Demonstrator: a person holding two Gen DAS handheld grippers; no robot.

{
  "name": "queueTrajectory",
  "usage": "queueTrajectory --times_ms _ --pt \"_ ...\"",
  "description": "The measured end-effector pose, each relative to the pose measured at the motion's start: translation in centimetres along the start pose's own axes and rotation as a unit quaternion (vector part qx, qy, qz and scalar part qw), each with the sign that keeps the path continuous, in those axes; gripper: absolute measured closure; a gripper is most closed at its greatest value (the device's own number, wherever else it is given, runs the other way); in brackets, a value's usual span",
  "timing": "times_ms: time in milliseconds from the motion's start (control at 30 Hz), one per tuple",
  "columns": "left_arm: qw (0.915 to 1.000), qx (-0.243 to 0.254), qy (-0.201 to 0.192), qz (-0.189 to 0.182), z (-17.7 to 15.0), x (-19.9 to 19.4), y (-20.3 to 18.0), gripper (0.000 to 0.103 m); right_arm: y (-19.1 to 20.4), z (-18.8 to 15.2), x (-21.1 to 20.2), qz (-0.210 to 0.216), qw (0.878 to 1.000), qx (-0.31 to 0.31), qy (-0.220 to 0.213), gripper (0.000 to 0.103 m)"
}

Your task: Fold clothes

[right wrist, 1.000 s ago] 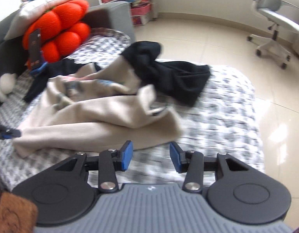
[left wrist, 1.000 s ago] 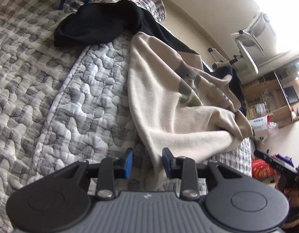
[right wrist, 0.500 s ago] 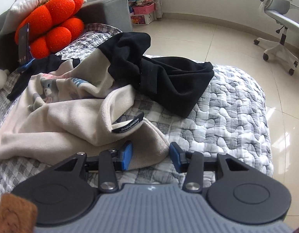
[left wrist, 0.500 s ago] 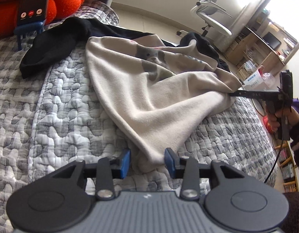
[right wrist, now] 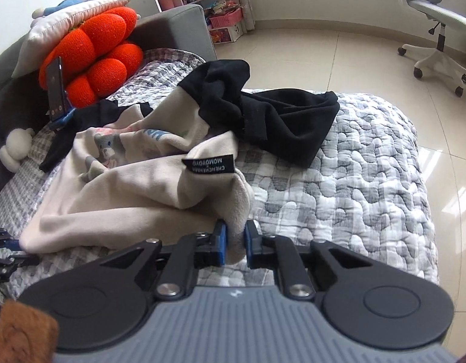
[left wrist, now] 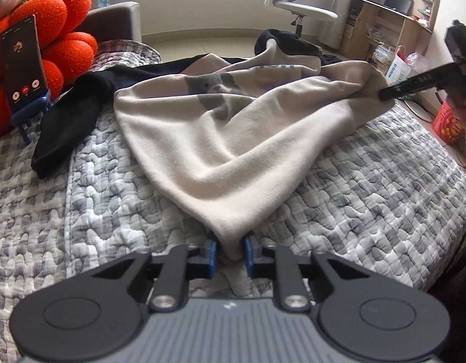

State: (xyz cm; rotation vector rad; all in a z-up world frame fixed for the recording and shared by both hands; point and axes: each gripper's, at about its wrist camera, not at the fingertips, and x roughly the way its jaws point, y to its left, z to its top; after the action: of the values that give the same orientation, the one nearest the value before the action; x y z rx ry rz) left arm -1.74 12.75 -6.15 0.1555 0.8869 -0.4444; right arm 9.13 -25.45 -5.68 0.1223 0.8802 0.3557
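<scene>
Cream fleece, a sweatshirt (left wrist: 233,151) with black sleeves and a printed front, lay rumpled on the quilted bed (left wrist: 384,187). Each gripper was closed on a corner of its hem: the left gripper (left wrist: 229,249) near the bed's edge, the right gripper (right wrist: 234,242) beside a black woven label (right wrist: 209,163) (lettering upside down). Seemingly the spreading step; next, both corners would need drawing apart until the cloth lay flat.

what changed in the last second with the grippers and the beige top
Both grippers closed on the beige top: the left gripper pinched one corner, the right gripper the corner near the black label. The black garment, phone and orange cushion stayed put.
</scene>
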Motion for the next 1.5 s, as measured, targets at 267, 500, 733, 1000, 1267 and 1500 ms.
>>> queueTrajectory --times_ms 267,500,733,1000,1267,1500 --pt "0.9796 -0.169 -0.007 -0.109 1.2 -4.8 4.3 0.095 1.9 -2.6 -5.5 0.012 1.000 0.024 0.007 0.089" --pt "0.9460 -0.273 0.048 -0.168 -0.3 -7.1 6.7 0.095 2.3 -5.1 -9.1 0.045 0.994 0.100 0.029 0.089" --pt "0.9340 -0.293 0.100 -0.178 -2.2 -8.7 6.6 0.095 2.8 -7.5 -12.1 0.056 0.988 0.135 0.050 0.089" --pt "0.9452 -0.244 0.155 -0.151 -4.2 -7.4 5.9 0.095 3.6 -10.5 -11.6 0.035 0.986 0.125 0.107 0.090" --pt "0.9538 -0.206 0.186 -0.115 -4.2 -5.2 6.1 0.078 3.3 -11.0 -8.7 0.014 0.982 0.124 0.143 0.080" --pt "0.9642 -0.195 0.152 -0.095 -1.3 -4.8 7.5 0.043 2.2 -8.8 -9.0 -0.024 0.987 0.108 0.119 0.050"
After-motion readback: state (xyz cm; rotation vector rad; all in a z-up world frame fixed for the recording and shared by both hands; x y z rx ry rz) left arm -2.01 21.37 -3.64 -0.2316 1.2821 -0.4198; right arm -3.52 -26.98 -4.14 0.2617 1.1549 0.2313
